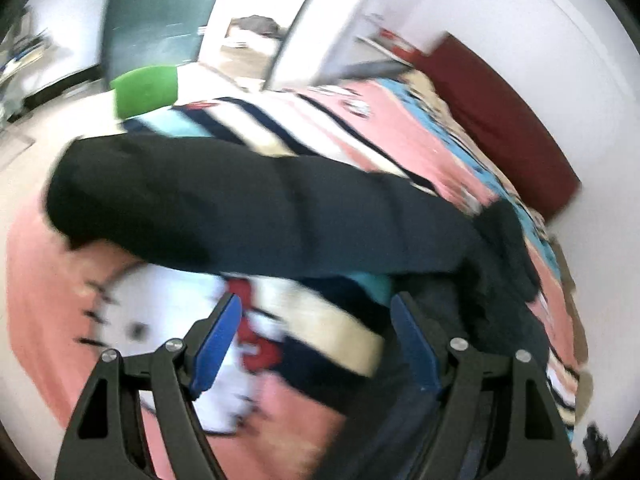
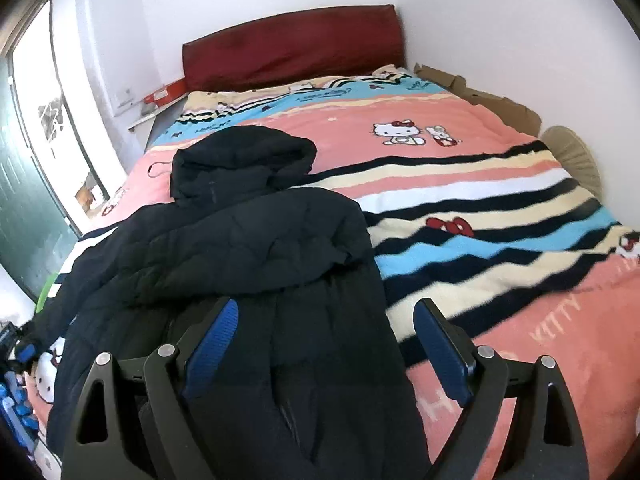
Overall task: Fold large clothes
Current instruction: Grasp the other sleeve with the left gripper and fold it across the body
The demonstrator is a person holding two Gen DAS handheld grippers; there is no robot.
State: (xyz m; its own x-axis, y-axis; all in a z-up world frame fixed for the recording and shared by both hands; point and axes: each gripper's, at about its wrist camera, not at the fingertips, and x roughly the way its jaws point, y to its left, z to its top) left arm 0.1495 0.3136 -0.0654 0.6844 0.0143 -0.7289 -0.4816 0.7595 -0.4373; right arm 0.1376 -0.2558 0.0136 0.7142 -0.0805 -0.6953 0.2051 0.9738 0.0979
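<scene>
A large black hooded padded jacket (image 2: 240,248) lies on the bed over a pink striped cartoon blanket (image 2: 480,208), hood toward the headboard. My right gripper (image 2: 324,328) is open, its blue pads above the jacket's lower body near the right edge. In the blurred left wrist view one black sleeve (image 1: 240,204) stretches across the blanket (image 1: 360,128). My left gripper (image 1: 316,320) is open just below the sleeve, holding nothing.
A dark red headboard (image 2: 292,44) stands at the wall. Cardboard (image 2: 480,96) lies between bed and right wall. A green object (image 1: 146,90) and an open doorway (image 1: 248,36) are beyond the bed's left side. White walls close in on the far sides.
</scene>
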